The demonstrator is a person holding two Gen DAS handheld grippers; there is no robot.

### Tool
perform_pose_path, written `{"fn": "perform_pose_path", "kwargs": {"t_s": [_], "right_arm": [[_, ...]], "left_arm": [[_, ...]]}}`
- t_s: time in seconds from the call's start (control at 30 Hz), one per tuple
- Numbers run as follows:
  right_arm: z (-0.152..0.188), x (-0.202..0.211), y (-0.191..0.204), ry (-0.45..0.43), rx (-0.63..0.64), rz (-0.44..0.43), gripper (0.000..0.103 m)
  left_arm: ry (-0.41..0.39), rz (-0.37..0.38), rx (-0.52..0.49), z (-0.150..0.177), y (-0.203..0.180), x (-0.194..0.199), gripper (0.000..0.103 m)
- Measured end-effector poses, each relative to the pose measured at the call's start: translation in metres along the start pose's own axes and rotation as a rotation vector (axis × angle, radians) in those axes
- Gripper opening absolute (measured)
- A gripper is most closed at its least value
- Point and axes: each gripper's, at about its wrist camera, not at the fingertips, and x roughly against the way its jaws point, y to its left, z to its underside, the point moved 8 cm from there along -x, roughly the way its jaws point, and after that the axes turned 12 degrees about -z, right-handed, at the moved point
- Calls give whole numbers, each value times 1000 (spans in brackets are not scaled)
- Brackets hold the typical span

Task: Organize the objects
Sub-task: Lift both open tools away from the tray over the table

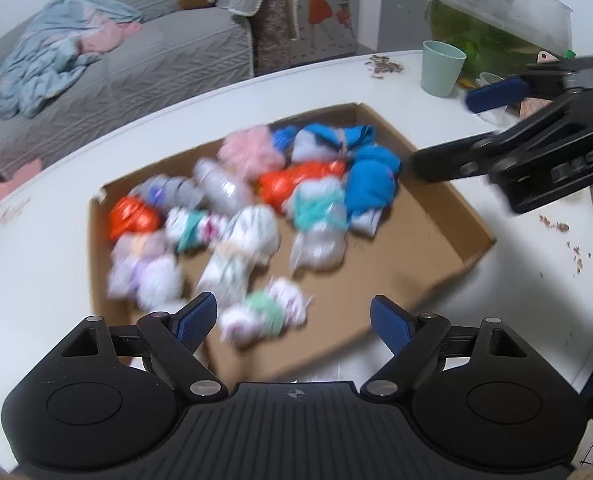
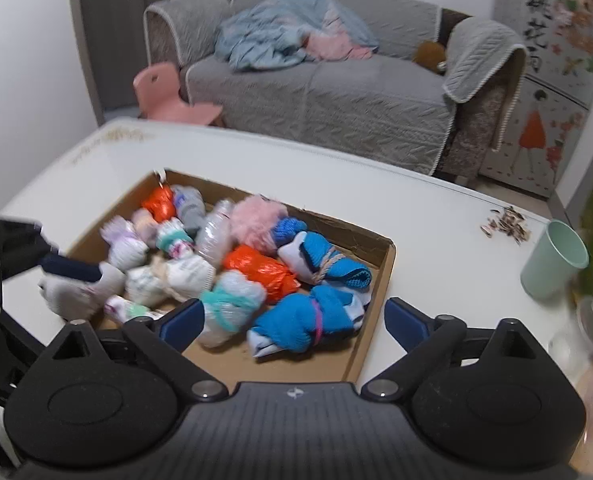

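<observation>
Both grippers are seen wide open and empty: left gripper (image 1: 294, 322), right gripper (image 2: 294, 320). The white-and-green bundle (image 1: 266, 316) lies at 12 o'clock just beyond the left fingertips, long axis running 9 to 3 o'clock. The left is judged nearer to it.

The box (image 2: 376, 300) is plain brown cardboard, matt. The bundles (image 2: 308, 320) in it are soft cloth. The tabletop (image 2: 436, 240) is smooth, white and shiny.

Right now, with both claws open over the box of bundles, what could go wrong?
1. A white bundle lies on the near rim of the cardboard box, under the left claw; a nudge may tip it onto the table.
2. The green cup and the fish tank stand close to the right claw; a wide swing could hit them.
</observation>
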Motion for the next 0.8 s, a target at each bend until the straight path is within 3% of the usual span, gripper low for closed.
{"fn": "perform_pose_path", "kwargs": {"t_s": [0.17,0.43,0.7,0.8], "right_arm": [[30,19,33,-22,-53,-7,102],[64,23,86,6,5,-22,102],[67,12,83,13,-32,10,102],[68,13,80,7,-39,23,102]], "left_arm": [[26,-6,71,39,15,15,89],[47,-13,175,85,23,28,89],[54,-53,255,84,27,18,89],[55,-54,239,76,21,10,89]]}}
